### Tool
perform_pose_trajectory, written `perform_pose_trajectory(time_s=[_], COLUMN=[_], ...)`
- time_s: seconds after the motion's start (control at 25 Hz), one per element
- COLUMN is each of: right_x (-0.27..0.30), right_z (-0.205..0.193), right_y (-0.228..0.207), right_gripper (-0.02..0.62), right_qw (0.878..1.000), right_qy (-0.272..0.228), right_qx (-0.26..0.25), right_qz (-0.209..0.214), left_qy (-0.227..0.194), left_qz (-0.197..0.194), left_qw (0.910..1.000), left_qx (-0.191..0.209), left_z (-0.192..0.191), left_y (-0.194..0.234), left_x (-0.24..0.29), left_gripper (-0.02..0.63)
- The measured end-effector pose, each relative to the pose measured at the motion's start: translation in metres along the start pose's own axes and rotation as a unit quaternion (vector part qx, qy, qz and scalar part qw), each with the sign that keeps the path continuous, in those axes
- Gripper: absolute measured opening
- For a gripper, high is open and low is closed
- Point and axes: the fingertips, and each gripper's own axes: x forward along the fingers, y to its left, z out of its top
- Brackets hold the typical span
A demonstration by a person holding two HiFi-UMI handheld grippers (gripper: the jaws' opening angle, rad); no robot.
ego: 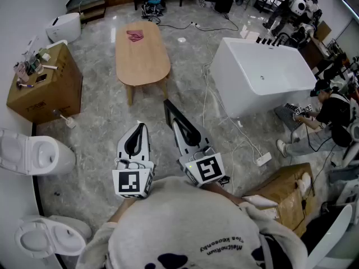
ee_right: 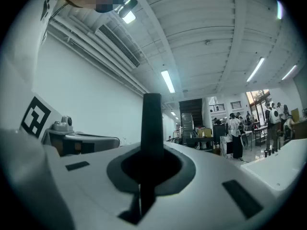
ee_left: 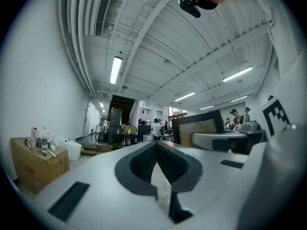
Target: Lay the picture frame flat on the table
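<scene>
Picture frame (ego: 180, 118) clamped edge-on in right gripper (ego: 184, 134); left gripper (ego: 138, 134) jaws together, empty. Best approach: reach wooden table (ego: 147, 66), tilt frame level, release clear of pink cloth (ego: 135, 36).

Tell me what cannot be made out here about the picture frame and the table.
1. picture frame: its picture cannot be seen. The head view shows only a dark narrow side; the right gripper view shows it edge-on between the jaws.
2. table: neither gripper view shows it; both look out across the room.
3. pink thing on the table: too small in the head view to name.
</scene>
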Motion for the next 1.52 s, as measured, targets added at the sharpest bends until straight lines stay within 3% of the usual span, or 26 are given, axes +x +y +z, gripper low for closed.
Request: perform_pose_trajectory(time_s=[0.48,0.96,1.24,1.52], right_x=[0.02,0.041,0.088,0.151], right_z=[-0.019,-0.043,-0.062,-0.066], right_y=[0.011,0.006,-0.018,-0.084], right_gripper=[0.018,0.018,0.018,0.018], right_qw=[0.999,0.998,0.998,0.998], right_qy=[0.017,0.038,0.047,0.042], right_qx=[0.027,0.03,0.041,0.046], right_qz=[-0.014,-0.032,-0.013,0.001], left_qy=[0.007,0.025,0.03,0.025], left_qz=[-0.026,-0.022,-0.01,0.008], left_qw=[0.9996,0.9991,0.9989,0.9991], left_qx=[-0.01,-0.025,-0.033,-0.032], left_z=[-0.011,-0.033,-0.043,-0.042], left_y=[0.022,0.061,0.083,0.103], left_x=[0.001,0.013,0.061,0.137], left_gripper=[0.008,0.008,0.008,0.008])
